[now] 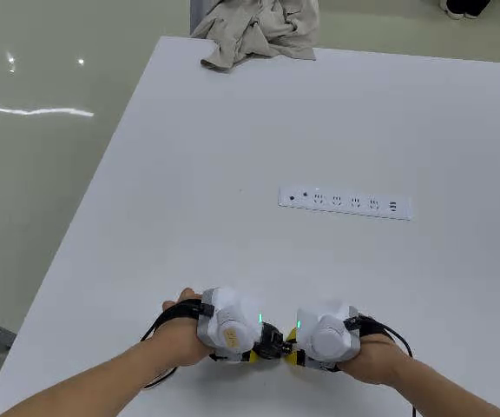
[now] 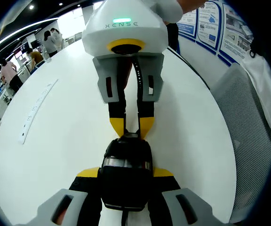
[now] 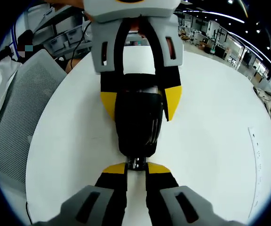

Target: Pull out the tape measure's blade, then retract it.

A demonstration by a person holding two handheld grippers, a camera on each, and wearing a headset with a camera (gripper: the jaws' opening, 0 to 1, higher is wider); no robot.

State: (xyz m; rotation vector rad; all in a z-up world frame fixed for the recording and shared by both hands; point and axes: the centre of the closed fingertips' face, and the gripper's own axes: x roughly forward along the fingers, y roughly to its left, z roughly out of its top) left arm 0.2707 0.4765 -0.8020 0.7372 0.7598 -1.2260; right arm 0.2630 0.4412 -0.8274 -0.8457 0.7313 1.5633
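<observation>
Left gripper (image 2: 126, 172) clamps tape (image 2: 126, 157); right gripper (image 3: 136, 167) pinches blade tip (image 3: 135, 163); power strip (image 1: 344, 202) beyond tape; cloth (image 1: 259, 30) farther, cut off.

A white table (image 1: 189, 156) bears a power strip (image 1: 345, 202) and, at its far edge, crumpled beige cloth (image 1: 259, 30).

Colours, bench top.
Black tape measure (image 2: 126, 174); white-grey left gripper (image 1: 266, 342) and right gripper (image 1: 292, 351), yellow jaw tips, green lights; white table (image 1: 233, 130); beige cloth (image 1: 254, 30).
</observation>
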